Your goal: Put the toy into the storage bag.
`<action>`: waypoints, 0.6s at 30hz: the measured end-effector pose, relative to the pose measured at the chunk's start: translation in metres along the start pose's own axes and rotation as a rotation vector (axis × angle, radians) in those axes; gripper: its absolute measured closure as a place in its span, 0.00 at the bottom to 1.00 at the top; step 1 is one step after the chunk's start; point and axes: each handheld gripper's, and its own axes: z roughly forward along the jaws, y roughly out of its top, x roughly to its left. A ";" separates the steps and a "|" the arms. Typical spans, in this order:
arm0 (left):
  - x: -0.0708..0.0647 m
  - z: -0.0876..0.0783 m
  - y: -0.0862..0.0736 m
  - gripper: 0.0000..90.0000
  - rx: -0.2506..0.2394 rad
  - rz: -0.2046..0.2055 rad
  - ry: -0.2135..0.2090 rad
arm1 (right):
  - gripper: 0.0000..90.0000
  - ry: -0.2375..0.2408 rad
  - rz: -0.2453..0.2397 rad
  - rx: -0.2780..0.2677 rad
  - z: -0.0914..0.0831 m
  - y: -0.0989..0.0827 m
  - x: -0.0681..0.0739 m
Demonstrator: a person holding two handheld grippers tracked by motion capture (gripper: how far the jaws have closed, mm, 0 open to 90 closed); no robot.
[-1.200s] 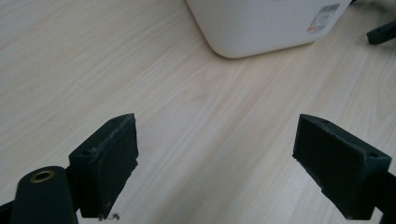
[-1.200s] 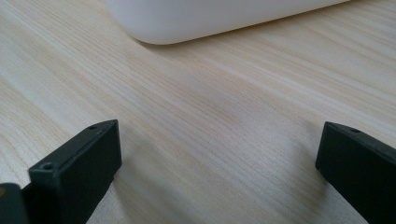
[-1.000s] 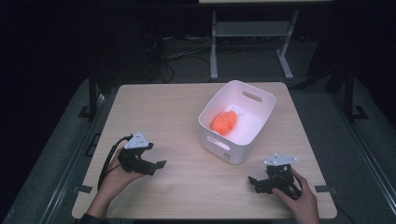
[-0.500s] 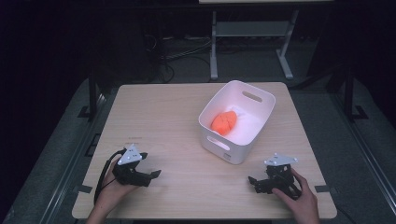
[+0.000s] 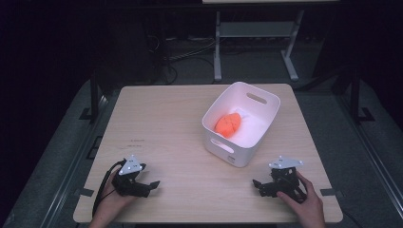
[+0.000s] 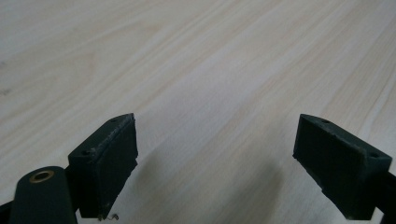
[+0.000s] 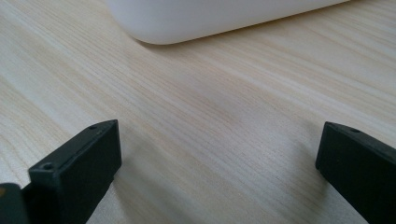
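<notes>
A white bin (image 5: 256, 137) with handle slots stands on the right half of the wooden table (image 5: 166, 123). An orange object (image 5: 228, 124) lies inside it. My left gripper (image 5: 151, 184) rests low at the table's front left, open, with only bare wood between its jaws (image 6: 217, 154). My right gripper (image 5: 258, 185) sits at the front right, just in front of the bin, also open and holding nothing (image 7: 219, 158). The bin's rounded lower wall (image 7: 210, 18) shows close ahead in the right gripper view.
The table's front edge runs just behind both hands. Beyond the far edge stand a metal frame (image 5: 252, 38) and cables (image 5: 185, 57) on a dark floor. Bare wood spreads across the left and middle of the table.
My left gripper has drawn back toward the front edge and a little leftward, staying open. The right gripper and the bin have not moved.
</notes>
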 end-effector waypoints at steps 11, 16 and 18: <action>0.000 0.004 -0.007 0.14 -0.004 0.009 0.008 | 0.00 0.000 0.000 0.000 0.000 0.000 0.000; 0.000 0.004 -0.007 0.14 -0.004 0.010 0.008 | 0.00 0.000 0.000 0.000 0.000 0.000 0.000; 0.000 0.004 -0.007 0.14 -0.004 0.011 0.009 | 0.00 0.000 0.000 0.000 0.000 0.000 0.000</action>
